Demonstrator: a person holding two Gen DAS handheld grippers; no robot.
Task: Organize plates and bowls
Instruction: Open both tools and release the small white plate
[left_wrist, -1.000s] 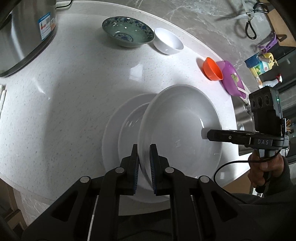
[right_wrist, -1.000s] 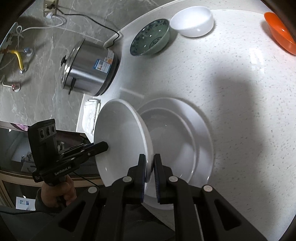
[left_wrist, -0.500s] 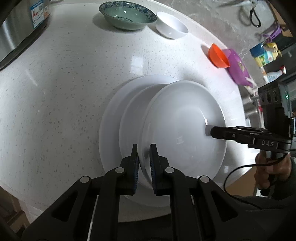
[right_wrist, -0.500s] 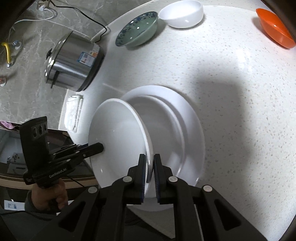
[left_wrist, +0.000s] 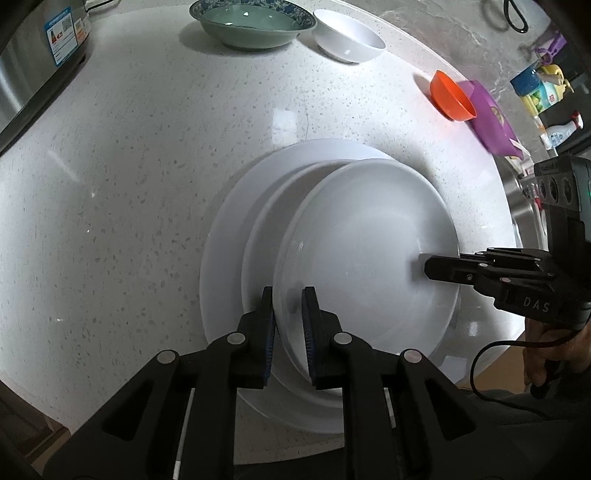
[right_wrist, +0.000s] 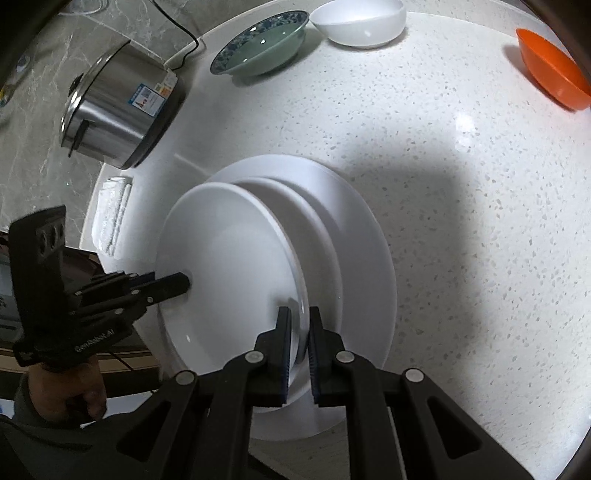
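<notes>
Left wrist view: white deep plate (left_wrist: 369, 258), mouth up, tilted, one side raised above the larger white plate (left_wrist: 229, 236) lying flat on the counter (left_wrist: 147, 166). Left tool (left_wrist: 289, 325) straddles its near rim, jaws opening. Right tool (right_wrist: 298, 339) clamped on the opposite rim. Round plate: no long axis. Counter bare to the far side; green patterned bowl (left_wrist: 255, 22), white bowl (left_wrist: 347, 35) and orange bowl (left_wrist: 452, 98) well apart near the far edge; steel cooker (right_wrist: 118, 103) at one corner.

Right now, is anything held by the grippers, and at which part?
The white plate, at opposite sides of its rim: the right gripper pinches it; the left gripper straddles it, jaws opening.
</notes>
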